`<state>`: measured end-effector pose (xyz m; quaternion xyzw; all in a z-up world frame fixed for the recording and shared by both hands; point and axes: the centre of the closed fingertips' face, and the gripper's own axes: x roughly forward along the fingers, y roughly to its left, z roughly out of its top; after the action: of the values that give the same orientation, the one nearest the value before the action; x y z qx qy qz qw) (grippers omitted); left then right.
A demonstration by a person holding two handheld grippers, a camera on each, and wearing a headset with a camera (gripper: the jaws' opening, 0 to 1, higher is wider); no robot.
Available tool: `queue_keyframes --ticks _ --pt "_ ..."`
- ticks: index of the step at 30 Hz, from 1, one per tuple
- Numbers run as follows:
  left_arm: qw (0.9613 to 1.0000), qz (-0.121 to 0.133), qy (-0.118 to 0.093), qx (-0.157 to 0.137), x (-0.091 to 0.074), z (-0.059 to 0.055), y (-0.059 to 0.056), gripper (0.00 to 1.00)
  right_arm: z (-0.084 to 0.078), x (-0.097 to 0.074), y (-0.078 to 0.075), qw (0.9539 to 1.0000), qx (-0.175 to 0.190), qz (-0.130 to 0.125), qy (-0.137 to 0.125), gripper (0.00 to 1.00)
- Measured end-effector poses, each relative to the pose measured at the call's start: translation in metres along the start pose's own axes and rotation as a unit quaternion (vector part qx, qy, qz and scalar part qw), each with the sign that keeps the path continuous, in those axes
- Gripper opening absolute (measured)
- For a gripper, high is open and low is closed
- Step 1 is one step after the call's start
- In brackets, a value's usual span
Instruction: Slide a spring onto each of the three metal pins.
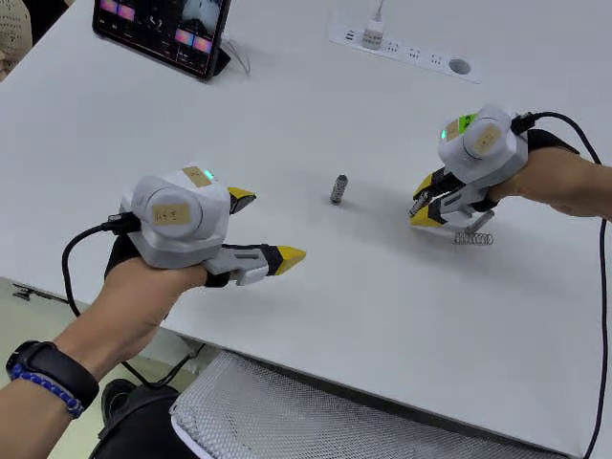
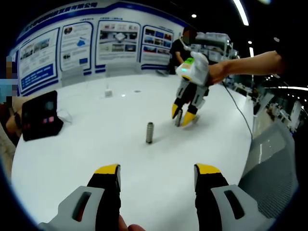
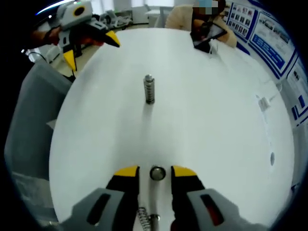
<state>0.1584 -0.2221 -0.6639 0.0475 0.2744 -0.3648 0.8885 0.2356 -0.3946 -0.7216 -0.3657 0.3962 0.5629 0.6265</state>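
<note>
While the left claw (image 1: pixel 268 227) hangs spread near the white bench's (image 1: pixel 382 316) front edge, the right claw (image 1: pixel 422 203) pinches a short metal pin (image 3: pixel 157 173). A loose coil spring (image 1: pixel 473 238) lies just beside it. A spring-covered upright pin (image 1: pixel 338 188) stands mid-bench, well apart from both claws.

- Left tool (image 2: pixel 156 171): yellow-tipped jaws stood wide apart, nothing between them, over the bare white bench (image 2: pixel 96 159).
- Upright pin (image 2: pixel 150 133) stood mid-bench ahead of the jaws, with a spring (image 2: pixel 150 129) sleeved on it.
- Right tool (image 2: pixel 184 114) sat beyond it and to the right, tips pointed down close to the bench, jaws nearly together on a grey pin (image 2: pixel 178 118).
- A hand (image 2: pixel 216 73) and forearm carried it in from the right.
- Tablet (image 2: pixel 41 115) was propped at the bench's left edge, cable beside it.
- Mesh chair (image 2: pixel 274 154) was off the right edge.
- Poster boards (image 2: pixel 72 48) lined the far wall.
</note>
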Motion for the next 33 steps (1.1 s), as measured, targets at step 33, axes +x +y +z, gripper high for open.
queue_keyframes --ticks 33 --pt "0.9998 -0.017 -0.007 0.008 0.01 0.014 -0.019 0.64 -0.01 -0.068 0.001 0.9621 0.183 -0.115 -0.166 0.66"
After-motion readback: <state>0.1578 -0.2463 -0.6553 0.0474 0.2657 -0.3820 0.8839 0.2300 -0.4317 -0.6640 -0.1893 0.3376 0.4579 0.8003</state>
